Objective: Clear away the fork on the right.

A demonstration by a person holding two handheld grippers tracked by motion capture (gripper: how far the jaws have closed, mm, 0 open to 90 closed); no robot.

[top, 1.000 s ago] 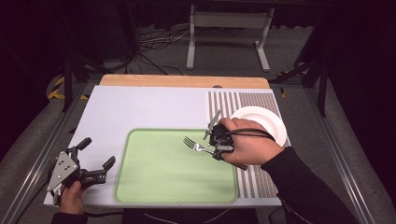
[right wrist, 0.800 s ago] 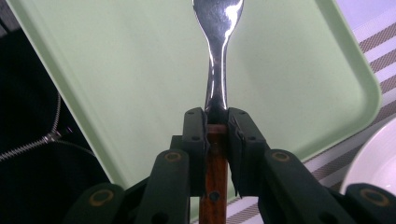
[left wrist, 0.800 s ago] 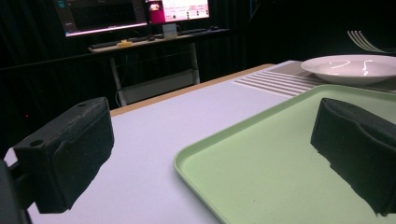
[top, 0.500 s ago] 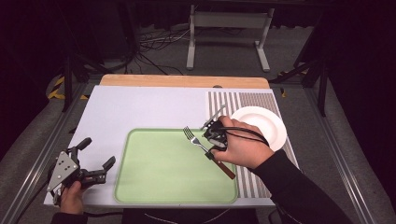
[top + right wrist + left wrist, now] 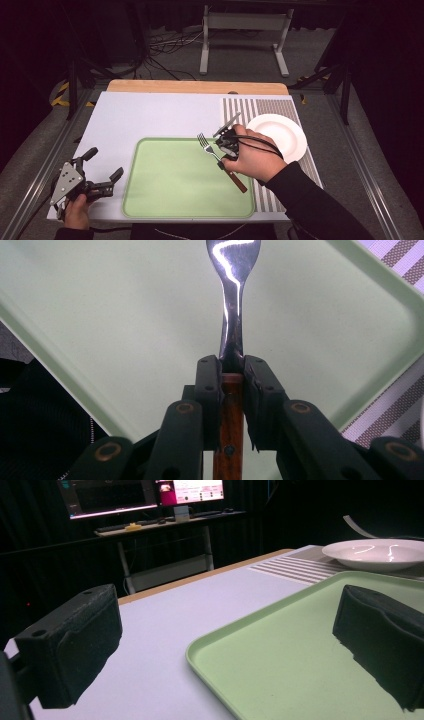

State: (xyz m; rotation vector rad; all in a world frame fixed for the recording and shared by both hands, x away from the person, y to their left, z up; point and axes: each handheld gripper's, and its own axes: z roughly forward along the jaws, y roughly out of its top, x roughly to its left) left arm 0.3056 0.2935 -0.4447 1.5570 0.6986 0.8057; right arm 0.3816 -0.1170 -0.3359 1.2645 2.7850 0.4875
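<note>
Right gripper view puts me almost on top of the grip: the right gripper [image 5: 232, 371] is clenched on the fork [image 5: 233, 300] just where the steel neck meets the wooden handle, jaws pressed flat against both sides. From the high view, that fork [image 5: 210, 149] hangs over the upper right part of the green tray [image 5: 150, 200], tines pointing away from the person, handle end trailing back toward the striped mat [image 5: 260, 107]. The hold is narrow and sits on a smooth, tapering neck (not much to bite on), so I reckon the fork could pivot or slide out if the wrist turns sharply, and clatter onto the tray. The white plate [image 5: 282, 135] sits just beside the hand, so a careless swing might knock it. Off at the near left corner, the left gripper [image 5: 102, 167] rests on the table with its jaws spread wide, holding nothing, beside the tray's edge.
</note>
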